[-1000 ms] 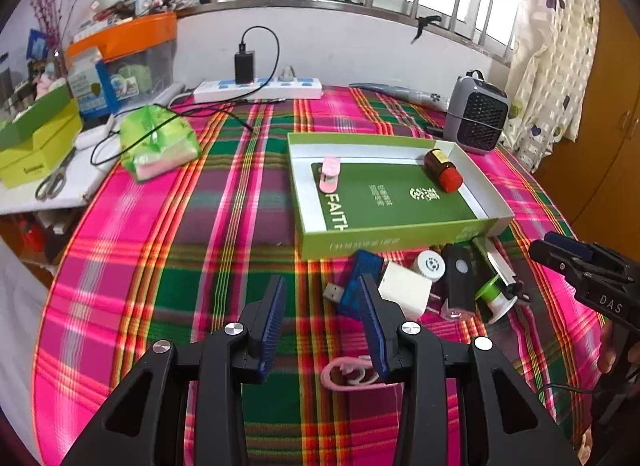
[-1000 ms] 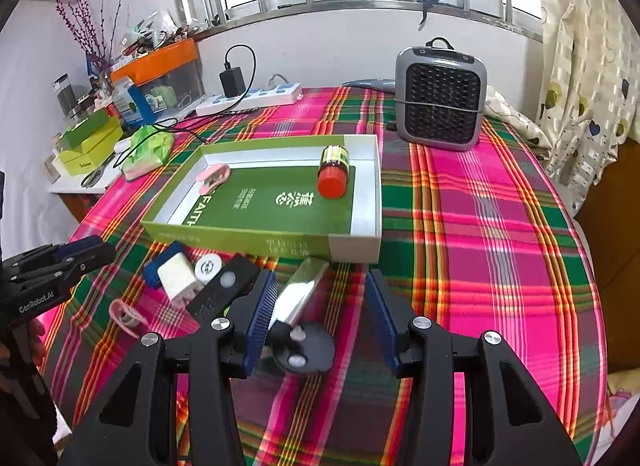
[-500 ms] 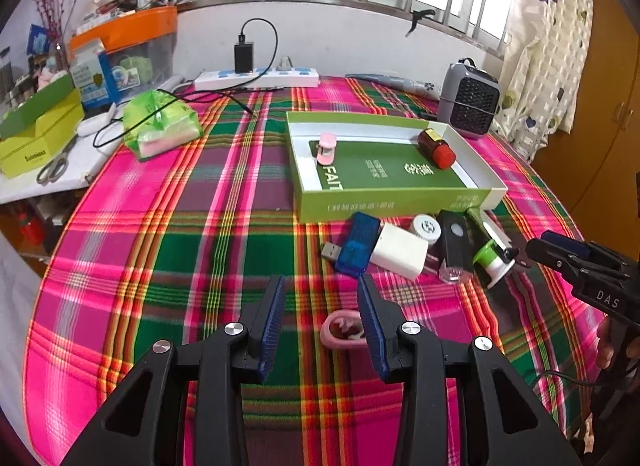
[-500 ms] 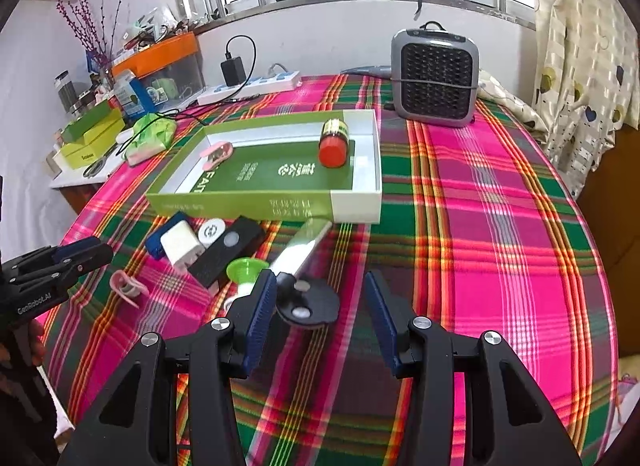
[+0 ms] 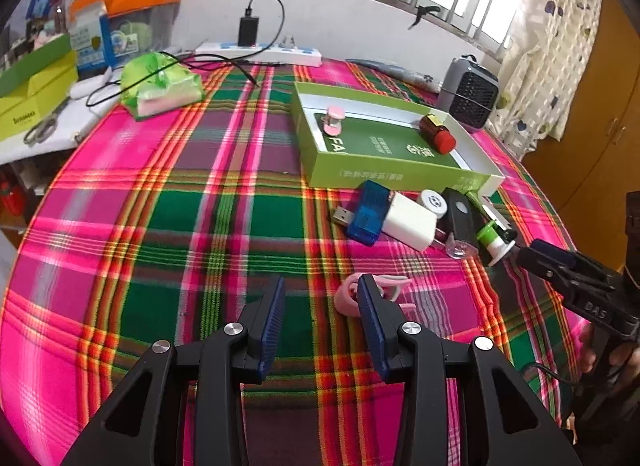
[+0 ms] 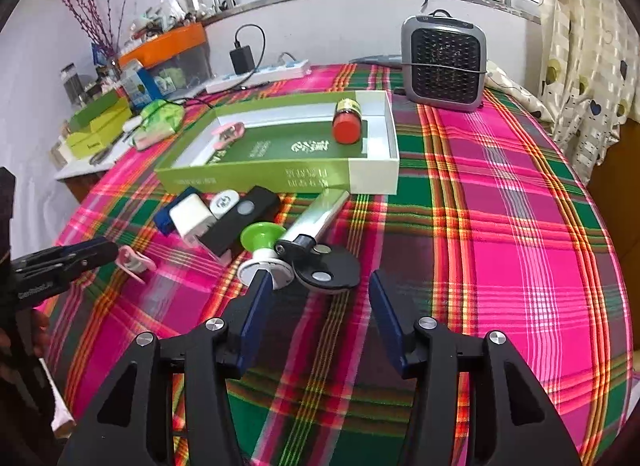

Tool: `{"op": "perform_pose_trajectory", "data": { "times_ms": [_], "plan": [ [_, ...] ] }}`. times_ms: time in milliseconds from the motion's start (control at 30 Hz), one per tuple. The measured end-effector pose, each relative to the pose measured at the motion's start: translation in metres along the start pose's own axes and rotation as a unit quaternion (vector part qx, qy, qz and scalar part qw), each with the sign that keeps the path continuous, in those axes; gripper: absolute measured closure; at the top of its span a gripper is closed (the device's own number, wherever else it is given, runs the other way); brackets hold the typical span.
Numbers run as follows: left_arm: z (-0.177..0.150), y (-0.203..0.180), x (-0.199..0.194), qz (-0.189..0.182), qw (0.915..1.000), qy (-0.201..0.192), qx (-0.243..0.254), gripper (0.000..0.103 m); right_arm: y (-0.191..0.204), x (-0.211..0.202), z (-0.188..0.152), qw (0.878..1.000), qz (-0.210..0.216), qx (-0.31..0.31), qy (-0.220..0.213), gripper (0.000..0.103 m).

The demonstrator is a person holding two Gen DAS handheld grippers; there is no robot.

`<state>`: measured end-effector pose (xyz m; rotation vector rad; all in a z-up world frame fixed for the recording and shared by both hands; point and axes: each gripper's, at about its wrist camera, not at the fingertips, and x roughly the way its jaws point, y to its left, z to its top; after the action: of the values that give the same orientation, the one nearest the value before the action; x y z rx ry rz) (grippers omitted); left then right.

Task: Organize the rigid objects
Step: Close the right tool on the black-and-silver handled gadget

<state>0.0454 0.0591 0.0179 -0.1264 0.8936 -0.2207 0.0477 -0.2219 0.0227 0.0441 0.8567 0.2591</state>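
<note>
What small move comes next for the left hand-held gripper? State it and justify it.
Probably shift the left hand-held gripper slightly rightward and down to straddle the pink clip. Its jaws stand open and empty, and the clip lies on the cloth against the right finger, not between the pads.

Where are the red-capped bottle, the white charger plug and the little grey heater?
red-capped bottle [image 6: 346,129], right wrist view, red cap.
white charger plug [image 5: 408,219], left wrist view, top face.
grey heater [image 6: 444,61], right wrist view, front grille.

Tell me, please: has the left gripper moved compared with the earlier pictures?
Yes. The left gripper has drawn back from the green box, which now sits further up its view, and the pink clip on the cloth now lies beside its right finger.
</note>
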Motion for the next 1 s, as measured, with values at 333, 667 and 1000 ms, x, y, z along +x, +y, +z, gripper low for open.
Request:
{"op": "perform_pose_trajectory", "data": {
  "times_ms": [333, 667, 1000],
  "plan": [
    [0.001, -0.001, 0.007, -0.033, 0.9994, 0.011, -0.008, 0.066, 0.001, 0.013, 0.003, 1.000, -0.019, -0.013, 0.015, 0.052],
    [-0.003, -0.019, 0.010, -0.058, 0.9979, 0.024, 0.013, 0.066, 0.004, 0.026, 0.011, 0.997, -0.054, -0.049, 0.031, 0.052],
    [-0.014, -0.038, 0.007, -0.071, 0.9960, 0.036, 0.038, 0.066, 0.004, 0.022, 0.008, 0.996, -0.063, -0.056, 0.028, 0.052]
  ]
}}
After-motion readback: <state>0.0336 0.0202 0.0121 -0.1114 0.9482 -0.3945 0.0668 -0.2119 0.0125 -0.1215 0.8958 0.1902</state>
